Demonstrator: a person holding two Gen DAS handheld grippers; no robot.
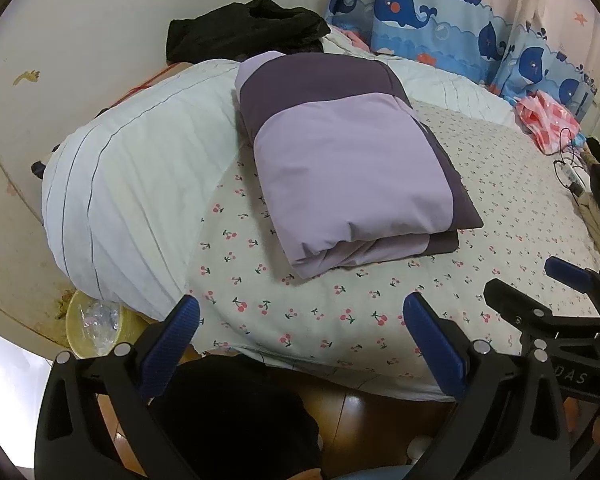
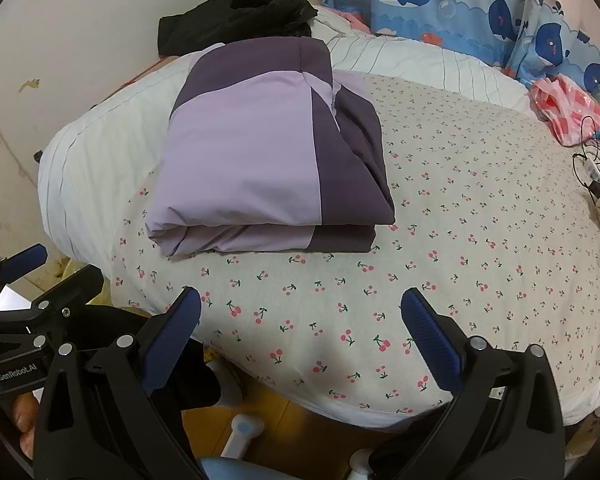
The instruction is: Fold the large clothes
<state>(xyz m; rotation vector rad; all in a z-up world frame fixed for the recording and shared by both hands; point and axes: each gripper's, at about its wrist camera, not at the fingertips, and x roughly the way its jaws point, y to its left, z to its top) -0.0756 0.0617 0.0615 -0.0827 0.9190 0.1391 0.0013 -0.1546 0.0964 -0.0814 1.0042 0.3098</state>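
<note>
While you held both grippers over the near edge of the bed (image 1: 380, 320), the folded purple quilt (image 1: 352, 168) lay flat on the cherry-print sheet, well beyond your fingers and touching neither tool. Its far end rested against the white striped duvet (image 1: 132, 200), which was bunched to the left of the quilt. Your left gripper (image 1: 300, 340) had its fingers (image 1: 180, 332) spread wide and gripped nothing; only sheet and floor showed between them. Your right gripper (image 2: 300, 336) was the same, fingers (image 2: 432, 340) spread wide and empty, hovering above the sheet's near edge. In the left wrist view the right gripper appeared to the right of the quilt, low and near the bed's edge; in the right wrist view the left gripper sat low to the quilt's left.

The quilt showed a pale lilac panel with dark purple bands, its stacked layers visible along the near side. Behind the quilt a black garment (image 1: 244, 28) lay crumpled on the duvet by the wall. To the quilt's far right was a pink bag (image 1: 548, 120), and the whale curtain (image 1: 440, 8) hung behind it.
</note>
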